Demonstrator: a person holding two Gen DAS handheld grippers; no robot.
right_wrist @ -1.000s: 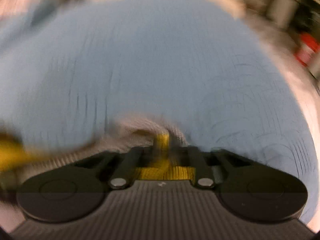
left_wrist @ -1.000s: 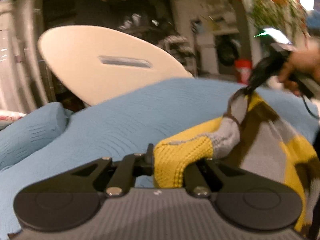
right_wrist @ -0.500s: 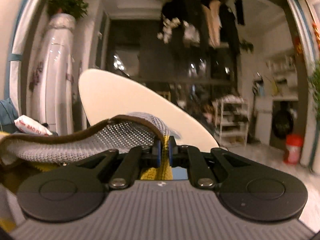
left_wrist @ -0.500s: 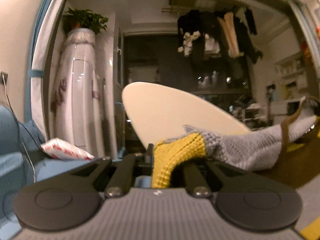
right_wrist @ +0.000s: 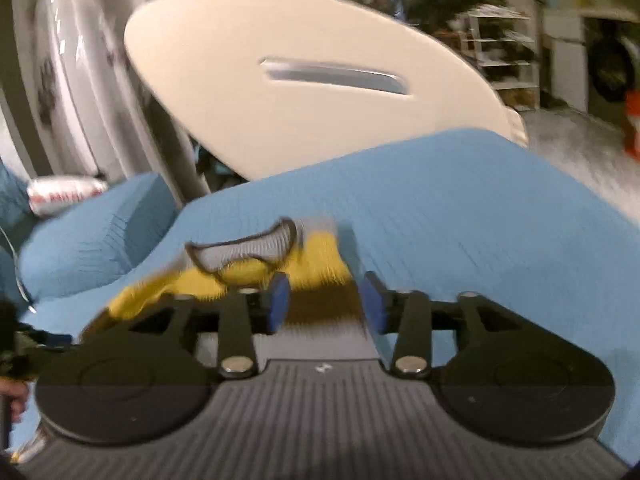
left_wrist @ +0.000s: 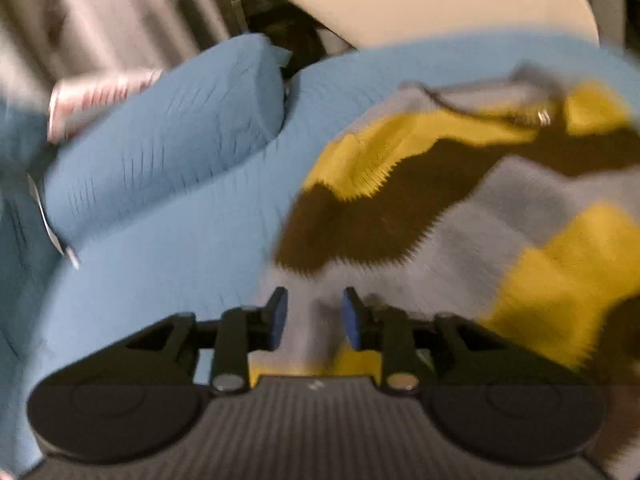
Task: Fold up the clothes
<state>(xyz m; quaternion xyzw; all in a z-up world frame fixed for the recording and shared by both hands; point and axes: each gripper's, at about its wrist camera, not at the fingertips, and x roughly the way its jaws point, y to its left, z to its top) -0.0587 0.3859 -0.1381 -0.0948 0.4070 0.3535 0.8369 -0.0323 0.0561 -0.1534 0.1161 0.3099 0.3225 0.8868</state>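
Since half a second ago, both tools have swung down from the room toward the blue bed (right_wrist: 460,208), and the sweater (left_wrist: 460,208) now lies on it. My left tool (left_wrist: 311,316) is opening, pads apart, sweater hem between them. My right tool (right_wrist: 325,300) is opening too, spread over the sweater's edge directly ahead. A white chair (right_wrist: 304,80) stands beyond.

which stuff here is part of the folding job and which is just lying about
Part of the job:
- knitted sweater, lying on the blue cover
- left gripper and right gripper, jaws opening, sweater between them

Lying about:
- blue pillow
- white board
- red and white packet
- shelf rack
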